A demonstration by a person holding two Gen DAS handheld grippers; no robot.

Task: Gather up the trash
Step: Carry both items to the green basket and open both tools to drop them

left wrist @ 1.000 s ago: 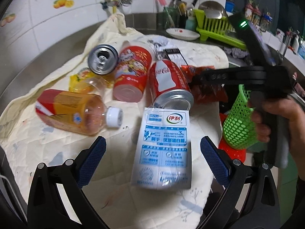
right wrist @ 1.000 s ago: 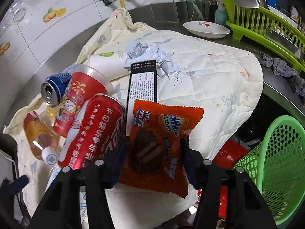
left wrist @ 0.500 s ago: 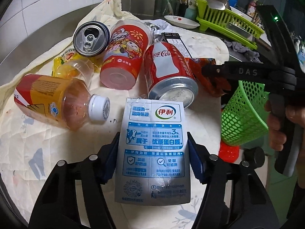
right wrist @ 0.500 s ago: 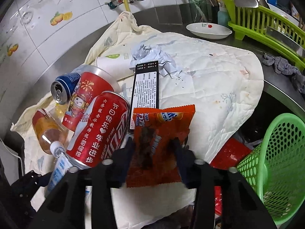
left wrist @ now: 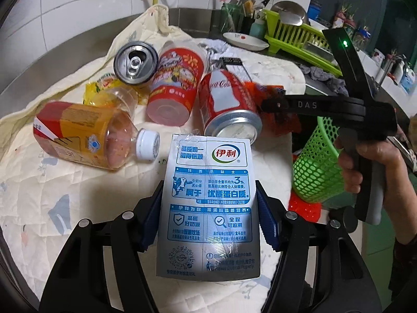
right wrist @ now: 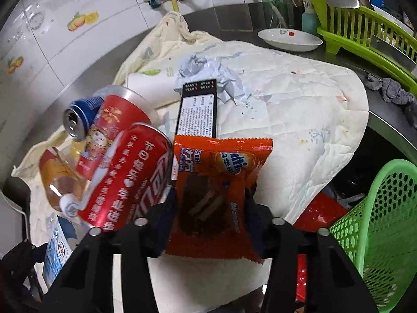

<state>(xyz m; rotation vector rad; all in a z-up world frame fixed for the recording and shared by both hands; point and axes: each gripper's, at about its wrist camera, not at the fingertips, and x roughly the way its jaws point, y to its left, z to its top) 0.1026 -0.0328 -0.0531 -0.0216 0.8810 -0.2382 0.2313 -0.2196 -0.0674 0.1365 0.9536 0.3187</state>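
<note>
Foil pouch [left wrist: 208, 203]: left gripper [left wrist: 208, 208] clamps it; lift flat.
Wrapper [right wrist: 216, 195]: right gripper [right wrist: 208, 208], just closing, pinches it; carry to basket [right wrist: 378, 221].

The left gripper [left wrist: 208, 216] has just closed its blue pads on the milk pouch [left wrist: 209, 195] near the quilted cloth's [left wrist: 52, 221] front edge. A red cola can [left wrist: 226, 107] lies just behind it, and a green basket [left wrist: 315, 169] stands off the cloth's right edge.

White dish [right wrist: 289, 40], lime drying rack [right wrist: 365, 34] and grey rag [right wrist: 391, 91] on the steel counter [right wrist: 385, 122]
</note>
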